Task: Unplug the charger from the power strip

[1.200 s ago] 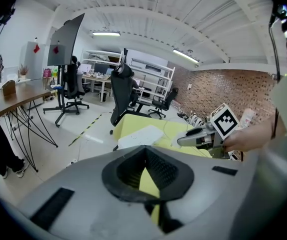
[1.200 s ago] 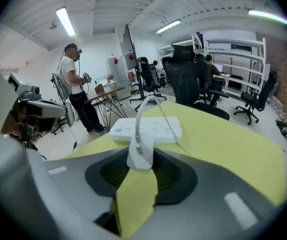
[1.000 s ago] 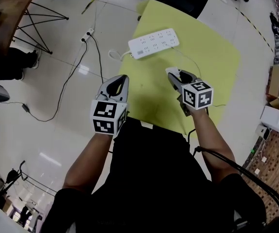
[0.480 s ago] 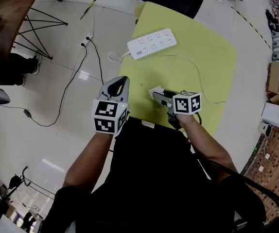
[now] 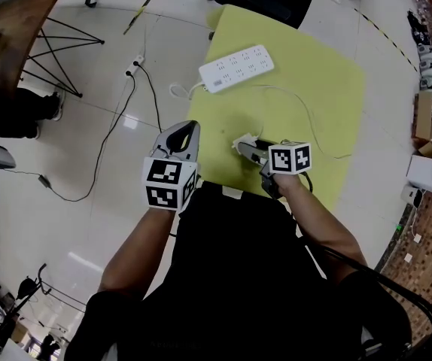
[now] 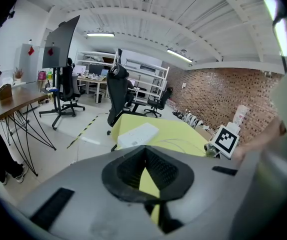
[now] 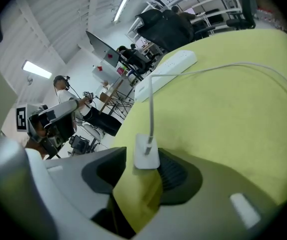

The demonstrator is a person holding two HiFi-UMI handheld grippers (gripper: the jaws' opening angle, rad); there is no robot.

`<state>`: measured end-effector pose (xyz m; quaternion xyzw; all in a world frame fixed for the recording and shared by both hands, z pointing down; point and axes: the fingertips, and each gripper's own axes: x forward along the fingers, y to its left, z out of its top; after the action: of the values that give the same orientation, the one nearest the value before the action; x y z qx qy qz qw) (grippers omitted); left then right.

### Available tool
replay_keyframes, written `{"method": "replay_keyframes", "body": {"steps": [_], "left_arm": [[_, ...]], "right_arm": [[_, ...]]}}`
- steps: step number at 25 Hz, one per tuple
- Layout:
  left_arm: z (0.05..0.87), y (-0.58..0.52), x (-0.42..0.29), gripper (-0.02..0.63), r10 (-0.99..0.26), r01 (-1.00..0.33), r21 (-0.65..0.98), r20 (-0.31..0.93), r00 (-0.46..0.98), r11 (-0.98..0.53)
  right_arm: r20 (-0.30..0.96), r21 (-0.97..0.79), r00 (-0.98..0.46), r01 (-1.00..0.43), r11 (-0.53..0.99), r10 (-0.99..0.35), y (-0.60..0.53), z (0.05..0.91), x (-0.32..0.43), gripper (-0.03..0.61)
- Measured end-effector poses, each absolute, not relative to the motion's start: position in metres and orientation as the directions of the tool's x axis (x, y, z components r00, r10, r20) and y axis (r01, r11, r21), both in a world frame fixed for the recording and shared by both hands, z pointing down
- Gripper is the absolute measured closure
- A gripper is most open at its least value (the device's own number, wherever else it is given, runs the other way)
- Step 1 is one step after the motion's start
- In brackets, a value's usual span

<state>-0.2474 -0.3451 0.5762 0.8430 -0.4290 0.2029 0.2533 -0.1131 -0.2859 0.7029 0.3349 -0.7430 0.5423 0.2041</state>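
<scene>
i see my right gripper (image 5: 247, 147) with its jaws just opened wide around the white charger (image 7: 146, 156), which lies on the yellow mat (image 5: 317, 89), seemingly loose, well apart from the power strip (image 5: 236, 68), while my left gripper (image 5: 193, 125) hangs pinched closed on nothing.

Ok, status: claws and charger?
Left claw shut, empty. Right claw just opened, charger lies between jaws, unplugged, on yellow table. Nothing in way.

White charger (image 5: 243, 140) apart from power strip (image 5: 236, 68)
</scene>
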Motion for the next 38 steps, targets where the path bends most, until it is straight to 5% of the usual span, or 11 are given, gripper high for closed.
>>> {"method": "replay_keyframes", "body": {"steps": [14, 24, 30, 38], "left_arm": [[0.556, -0.335, -0.254, 0.607, -0.649, -0.82, 0.263, 0.508, 0.566, -0.509], [0.507, -0.294, -0.245, 0.607, -0.719, -0.851, 0.223, 0.459, 0.522, -0.476], [0.482, -0.253, -0.22, 0.607, -0.763, -0.876, 0.199, 0.431, 0.481, -0.439], [0.464, -0.167, -0.154, 0.607, -0.785, -0.882, 0.189, 0.403, 0.47, -0.431]], "right_arm": [[0.787, -0.448, -0.473, -0.88, 0.16, -0.395, -0.29, 0.682, -0.058, 0.371], [0.526, -0.386, -0.583, -0.812, 0.437, -0.619, -0.297, 0.55, -0.058, 0.574], [0.331, -0.402, -0.708, -0.704, 0.586, -0.624, -0.242, 0.47, -0.044, 0.577], [0.331, -0.346, -0.722, -0.692, 0.634, -0.608, -0.151, 0.461, 0.007, 0.577]]}}
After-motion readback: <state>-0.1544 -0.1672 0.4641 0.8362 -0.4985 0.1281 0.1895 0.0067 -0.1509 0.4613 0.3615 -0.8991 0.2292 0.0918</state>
